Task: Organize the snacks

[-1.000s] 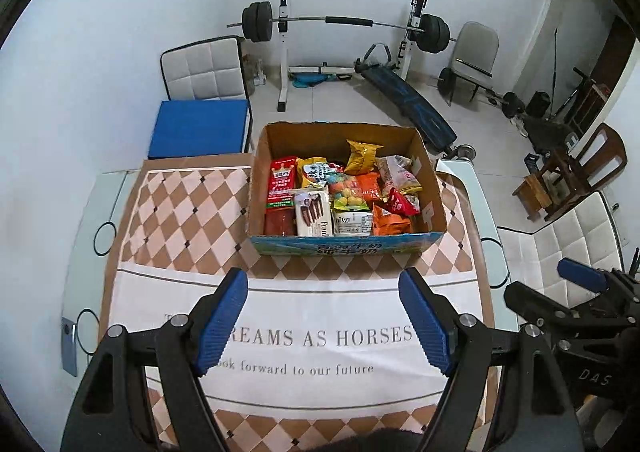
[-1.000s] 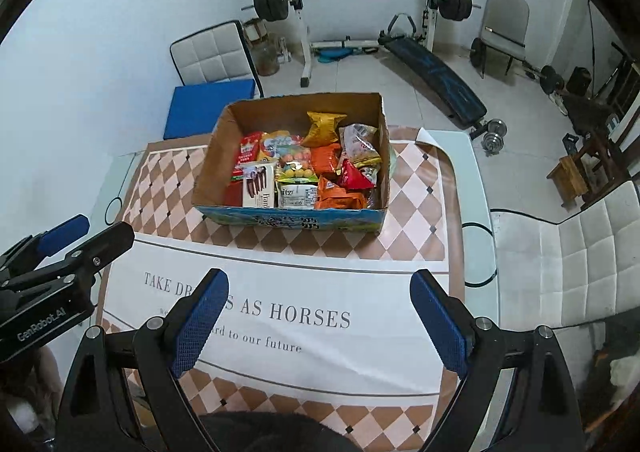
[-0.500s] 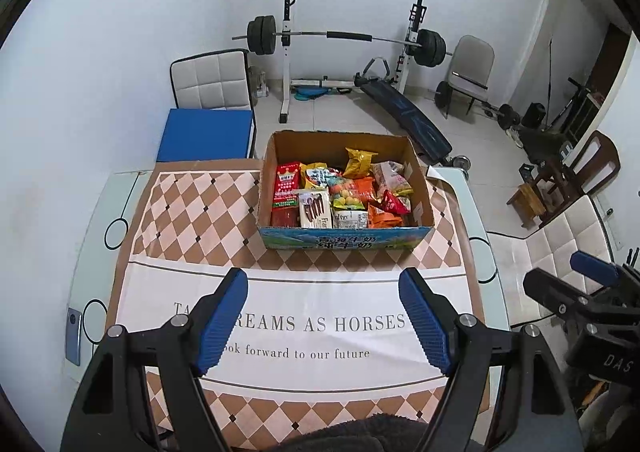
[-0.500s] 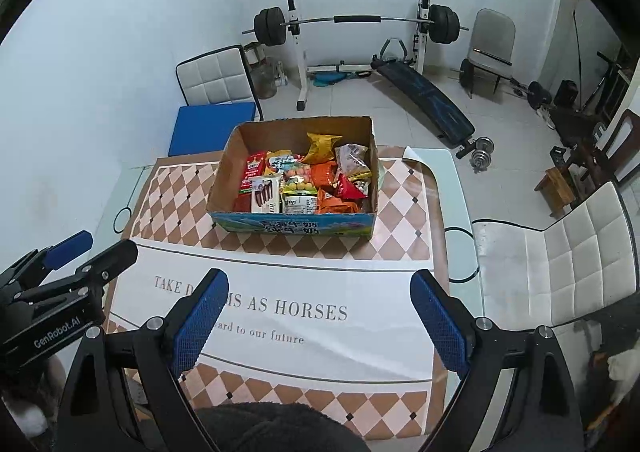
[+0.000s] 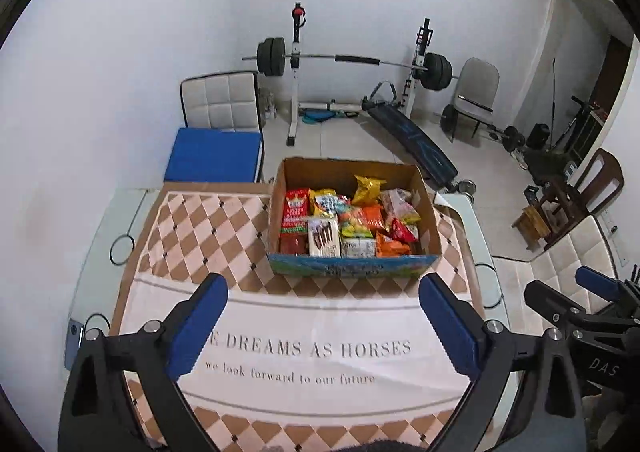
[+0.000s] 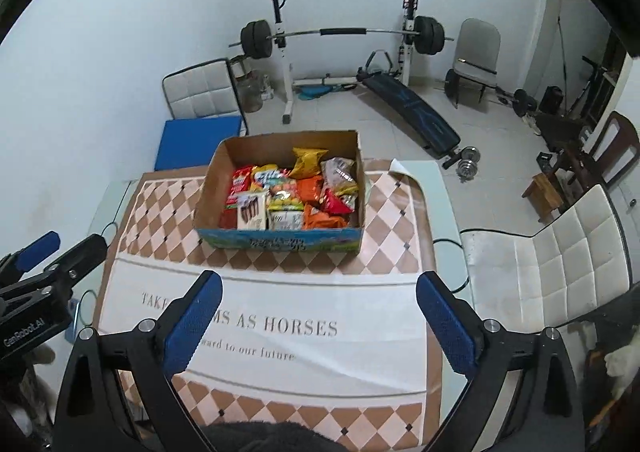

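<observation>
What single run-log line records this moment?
left gripper: open, empty | right gripper: open, empty | brown cardboard box: full of snack packets, on checkered tablecloth | phase: pre-reach

You've pulled both grippers back and up from the table over the last second. In the left wrist view the cardboard box (image 5: 354, 212) of snacks (image 5: 348, 218) sits farther off and looks smaller than it did, and more of the tablecloth (image 5: 208, 220) and the floor beyond shows around it. Same story on the right wrist view: the box (image 6: 280, 188) has slid farther away and the white chair (image 6: 548, 252) on the right now shows much more of its seat. Your right gripper (image 5: 576, 302) has also drifted a bit lower at the left view's right edge.
</observation>
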`<state>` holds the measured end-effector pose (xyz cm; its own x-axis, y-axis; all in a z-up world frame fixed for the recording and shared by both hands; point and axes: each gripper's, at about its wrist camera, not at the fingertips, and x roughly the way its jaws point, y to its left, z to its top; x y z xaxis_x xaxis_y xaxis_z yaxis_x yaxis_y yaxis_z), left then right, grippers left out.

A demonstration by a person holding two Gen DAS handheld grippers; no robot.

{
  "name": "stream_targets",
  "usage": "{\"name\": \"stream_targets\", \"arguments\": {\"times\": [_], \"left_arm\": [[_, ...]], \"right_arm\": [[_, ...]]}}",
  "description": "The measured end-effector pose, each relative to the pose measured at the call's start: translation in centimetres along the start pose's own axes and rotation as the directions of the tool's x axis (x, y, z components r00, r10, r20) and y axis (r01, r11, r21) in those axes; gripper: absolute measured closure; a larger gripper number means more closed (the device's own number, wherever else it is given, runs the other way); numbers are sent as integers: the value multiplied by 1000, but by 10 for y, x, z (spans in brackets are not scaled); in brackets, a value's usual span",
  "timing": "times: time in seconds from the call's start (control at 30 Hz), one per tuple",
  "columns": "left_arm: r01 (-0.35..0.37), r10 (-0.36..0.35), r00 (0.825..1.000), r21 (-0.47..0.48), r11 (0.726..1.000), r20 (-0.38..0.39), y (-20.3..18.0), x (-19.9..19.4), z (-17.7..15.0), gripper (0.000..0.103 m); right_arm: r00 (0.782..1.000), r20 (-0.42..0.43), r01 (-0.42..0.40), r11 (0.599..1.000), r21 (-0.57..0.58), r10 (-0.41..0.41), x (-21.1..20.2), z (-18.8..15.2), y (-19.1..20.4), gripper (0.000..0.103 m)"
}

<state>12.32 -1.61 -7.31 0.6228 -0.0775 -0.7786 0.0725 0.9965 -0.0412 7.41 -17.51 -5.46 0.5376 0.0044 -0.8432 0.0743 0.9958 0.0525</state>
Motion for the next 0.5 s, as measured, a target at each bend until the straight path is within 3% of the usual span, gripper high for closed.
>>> {"name": "stream_targets", "arguments": {"times": [0.5], "left_arm": [[-43, 42, 998, 12, 999, 35, -3, 41, 25, 5]], "right_arm": [[994, 62, 83, 996, 30, -85, 44, 33, -4, 2]]}}
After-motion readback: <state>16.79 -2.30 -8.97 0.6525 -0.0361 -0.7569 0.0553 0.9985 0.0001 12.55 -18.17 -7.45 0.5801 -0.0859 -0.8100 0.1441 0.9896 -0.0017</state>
